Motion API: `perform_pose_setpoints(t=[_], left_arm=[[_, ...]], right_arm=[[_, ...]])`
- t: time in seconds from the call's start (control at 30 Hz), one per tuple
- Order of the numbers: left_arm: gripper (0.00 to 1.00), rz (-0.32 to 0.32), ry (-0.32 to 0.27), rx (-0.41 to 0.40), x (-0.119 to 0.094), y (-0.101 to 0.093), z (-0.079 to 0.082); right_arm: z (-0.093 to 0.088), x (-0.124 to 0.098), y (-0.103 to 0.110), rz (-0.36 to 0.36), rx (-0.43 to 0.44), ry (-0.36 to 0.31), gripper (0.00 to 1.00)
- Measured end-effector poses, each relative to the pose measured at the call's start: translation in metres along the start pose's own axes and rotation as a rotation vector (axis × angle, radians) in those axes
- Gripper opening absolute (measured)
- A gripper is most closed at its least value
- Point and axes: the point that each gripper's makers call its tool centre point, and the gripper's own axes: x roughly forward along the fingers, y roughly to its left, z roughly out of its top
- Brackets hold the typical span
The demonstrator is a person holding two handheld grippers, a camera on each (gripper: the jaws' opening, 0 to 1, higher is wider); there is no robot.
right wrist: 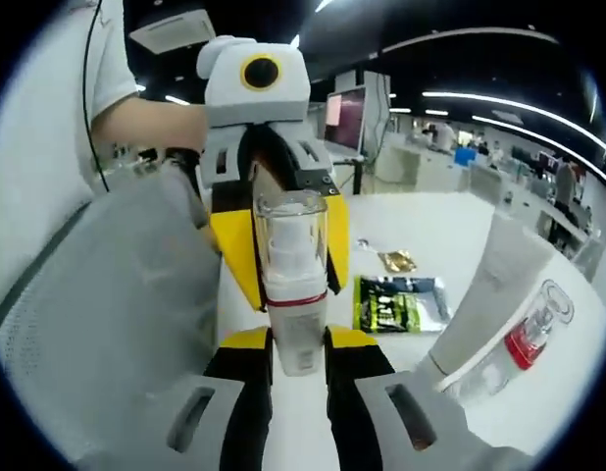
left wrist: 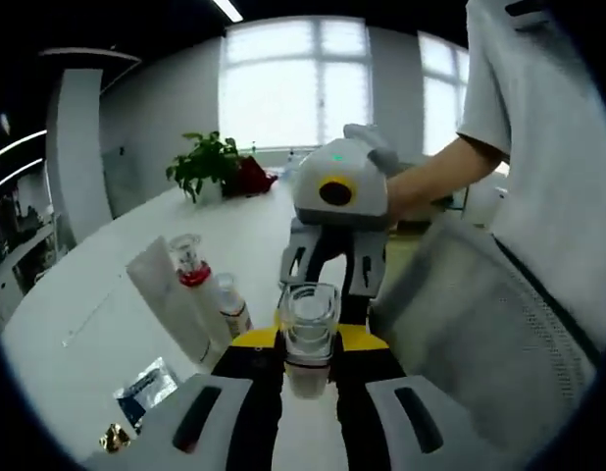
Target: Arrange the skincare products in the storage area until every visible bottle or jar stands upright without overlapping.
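A clear-capped white pump bottle with a red band [right wrist: 294,285] stands upright, clamped between my right jaws [right wrist: 297,358] and my left jaws [left wrist: 309,368] together, above the white table [right wrist: 421,231]. A white tube [right wrist: 484,294] lies nearby.

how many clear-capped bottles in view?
2: one bottle upright, gripped by both tools; a red-ringed bottle lying beside the white tube on the table. Others may be hidden.
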Motion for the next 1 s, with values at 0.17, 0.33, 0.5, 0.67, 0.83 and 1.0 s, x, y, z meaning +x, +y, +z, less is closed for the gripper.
perform_pose_setpoints(t=[0.17, 0.33, 0.5, 0.67, 0.83, 1.0], left_arm=[[0.15, -0.004, 0.052, 0.014, 0.014, 0.006, -0.025], [0.15, -0.008, 0.079, 0.000, 0.027, 0.011, -0.043], [0.15, -0.022, 0.103, 0.003, 0.037, 0.013, -0.053], [0.15, -0.025, 0.101, 0.004, 0.043, 0.016, -0.055], [0.15, -0.020, 0.079, -0.013, 0.044, 0.024, -0.054], [0.15, -0.013, 0.061, -0.017, 0.046, 0.030, -0.052]], right_arm=[[-0.023, 0.012, -0.004, -0.006, 0.007, 0.044, 0.20], [-0.043, 0.019, -0.008, -0.020, 0.038, 0.075, 0.20], [-0.060, 0.023, -0.011, -0.037, 0.062, 0.096, 0.20], [-0.066, 0.020, -0.016, -0.041, 0.066, 0.110, 0.20], [-0.065, 0.018, -0.024, -0.051, 0.072, 0.107, 0.20], [-0.066, 0.019, -0.032, -0.066, 0.076, 0.108, 0.21]])
